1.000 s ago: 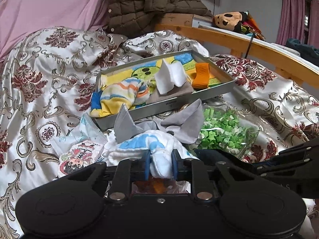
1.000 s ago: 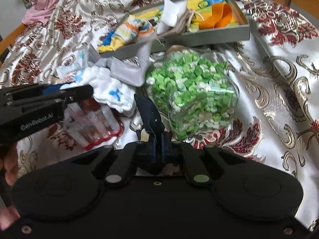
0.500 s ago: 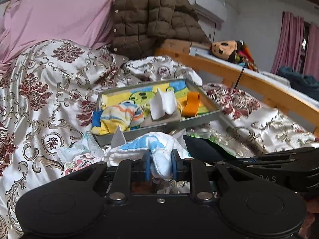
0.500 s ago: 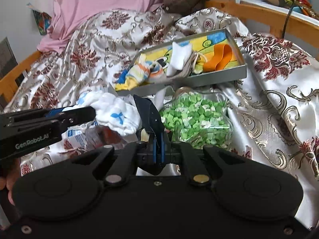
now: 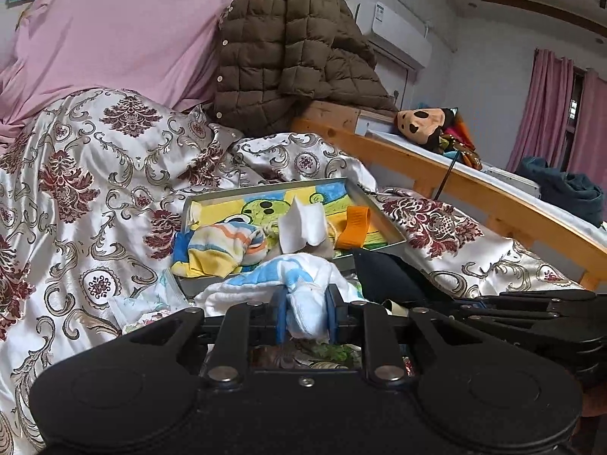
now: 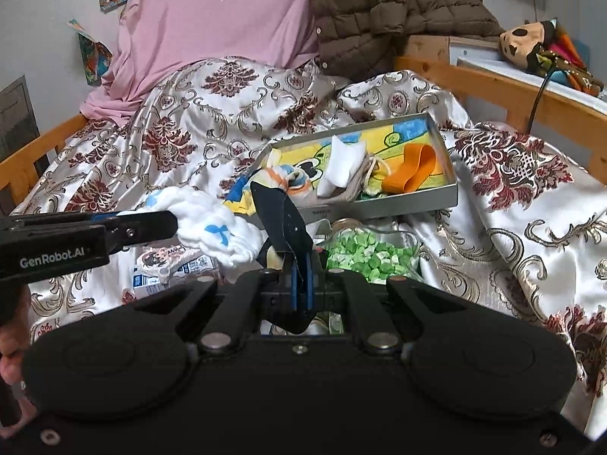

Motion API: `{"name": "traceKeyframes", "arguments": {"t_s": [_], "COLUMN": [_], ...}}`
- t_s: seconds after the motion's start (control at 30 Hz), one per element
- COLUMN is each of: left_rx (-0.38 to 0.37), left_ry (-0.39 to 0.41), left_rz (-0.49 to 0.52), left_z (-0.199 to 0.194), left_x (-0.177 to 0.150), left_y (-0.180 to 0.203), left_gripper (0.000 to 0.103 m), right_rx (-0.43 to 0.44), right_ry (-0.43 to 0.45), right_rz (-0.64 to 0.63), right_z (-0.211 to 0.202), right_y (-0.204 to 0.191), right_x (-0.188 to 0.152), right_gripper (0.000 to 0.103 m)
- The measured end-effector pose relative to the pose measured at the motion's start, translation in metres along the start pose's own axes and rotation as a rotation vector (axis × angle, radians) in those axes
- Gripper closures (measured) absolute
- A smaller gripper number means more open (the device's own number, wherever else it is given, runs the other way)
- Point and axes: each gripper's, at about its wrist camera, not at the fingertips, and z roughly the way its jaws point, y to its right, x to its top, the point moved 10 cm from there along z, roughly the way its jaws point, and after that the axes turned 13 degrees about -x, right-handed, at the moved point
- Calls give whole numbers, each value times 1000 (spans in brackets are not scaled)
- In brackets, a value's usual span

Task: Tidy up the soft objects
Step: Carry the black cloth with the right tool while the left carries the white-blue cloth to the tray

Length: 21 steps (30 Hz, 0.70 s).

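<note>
My left gripper (image 5: 305, 316) is shut on a white and blue soft cloth (image 5: 292, 276), held above the bed; it also shows in the right wrist view (image 6: 212, 223). My right gripper (image 6: 301, 284) is shut on a black soft piece (image 6: 282, 223), lifted; it shows beside the cloth in the left wrist view (image 5: 387, 276). Ahead lies a grey tray (image 5: 383, 220) holding a striped sock (image 5: 224, 244), a white sock (image 5: 303, 223) and an orange band (image 5: 354, 227). The tray also shows in the right wrist view (image 6: 436, 199).
A clear bag of green pieces (image 6: 364, 256) and a printed packet (image 6: 163, 265) lie on the patterned bedspread (image 5: 95, 189) below the grippers. A wooden bed rail (image 5: 474, 189) runs along the right. A brown jacket (image 5: 288, 57) and pink sheet (image 5: 114, 38) hang behind.
Both grippers have risen from the bed with their pieces. The white and blue cloth and the black piece lifted off the pile, and the views now look more level across the bed.
</note>
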Motion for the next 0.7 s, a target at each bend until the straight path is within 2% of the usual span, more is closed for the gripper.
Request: {"name": "traceKeyframes", "arguments": {"t_s": [0.27,0.5,0.7], "left_rx": [-4,0,11], "left_ry": [28,60,162], "left_rz": [14,88,173], "left_z": [-7,-12,-23], "left_x": [4,8,19], "left_y": [5,15,27], "left_gripper": [81,81,81], "right_rx": [-14,-30,-36], "right_ry": [31,54,92], "right_rz": [15,40,47], "right_z": [-3,-5,-9], "right_y": [7,17,19], "right_x": [6,11,16], "right_gripper": [103,103,103]}}
